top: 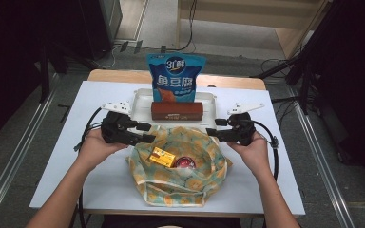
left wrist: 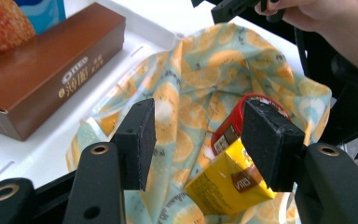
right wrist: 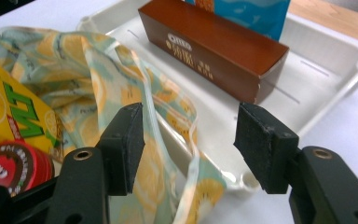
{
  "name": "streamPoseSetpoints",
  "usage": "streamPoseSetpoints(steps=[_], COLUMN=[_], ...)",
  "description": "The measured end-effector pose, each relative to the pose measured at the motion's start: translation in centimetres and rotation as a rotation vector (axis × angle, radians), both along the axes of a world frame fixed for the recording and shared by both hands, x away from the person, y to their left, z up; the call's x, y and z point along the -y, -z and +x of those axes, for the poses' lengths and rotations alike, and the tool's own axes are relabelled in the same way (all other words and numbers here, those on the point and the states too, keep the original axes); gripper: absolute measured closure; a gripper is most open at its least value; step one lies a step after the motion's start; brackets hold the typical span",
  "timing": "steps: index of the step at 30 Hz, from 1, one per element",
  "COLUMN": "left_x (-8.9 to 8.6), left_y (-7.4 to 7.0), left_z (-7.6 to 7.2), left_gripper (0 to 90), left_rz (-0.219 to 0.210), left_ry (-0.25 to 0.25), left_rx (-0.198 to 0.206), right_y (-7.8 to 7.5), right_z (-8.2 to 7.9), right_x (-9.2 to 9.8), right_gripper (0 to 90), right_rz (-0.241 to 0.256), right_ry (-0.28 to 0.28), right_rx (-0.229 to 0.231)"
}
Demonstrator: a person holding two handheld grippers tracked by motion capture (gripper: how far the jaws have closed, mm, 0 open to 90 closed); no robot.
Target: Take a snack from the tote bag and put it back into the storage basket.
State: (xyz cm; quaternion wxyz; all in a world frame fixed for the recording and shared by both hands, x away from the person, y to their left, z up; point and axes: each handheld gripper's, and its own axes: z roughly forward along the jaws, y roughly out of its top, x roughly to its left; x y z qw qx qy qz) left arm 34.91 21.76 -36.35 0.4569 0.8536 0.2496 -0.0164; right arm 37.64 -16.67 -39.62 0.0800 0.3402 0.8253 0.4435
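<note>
Item 1: cloth bag, lemon-print fabric in yellow and pale green, mouth open, lying on the white table at the near middle, between the two grippers. Contents: one yellow box lying on its side at the left of the opening; one red-lidded container just beside it on the right, the two touching or nearly so.

Item 2: left gripper, held in the person's left hand, at the bag's left rim. Jaws wide apart, nothing between them; in the left gripper view they frame the yellow box and the red lid below.

Item 3: right gripper, held in the right hand, at the bag's right rim. Jaws wide apart; in the right gripper view a fold of the bag's edge lies in the gap, not clamped.

Item 4: white tray, behind the bag, touching its far edge. Holds a brown biscuit box lying lengthwise, and a blue snack pouch standing upright behind it.
</note>
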Motion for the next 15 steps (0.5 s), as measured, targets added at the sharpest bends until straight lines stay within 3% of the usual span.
streamPoseSetpoints(steps=[5,7,15], left_x=[0.2,0.5,1.5], left_y=[0.1,0.3,0.9], left_z=[-0.6,-0.7,-0.9], left_gripper=[46.8,47.3,46.6], left_rz=[-0.005,0.003,0.024], left_ry=[0.018,0.027,0.085], left_rx=[0.014,0.015,0.009], right_y=[0.6,0.9,0.9], right_z=[-0.5,-0.3,-0.2], right_x=[0.7,1.0,2.3], right_gripper=[42.8,42.7,42.7], right_rz=[-0.012,0.008,0.027], right_ry=[0.006,0.000,0.054], right_rx=[-0.004,-0.003,-0.013])
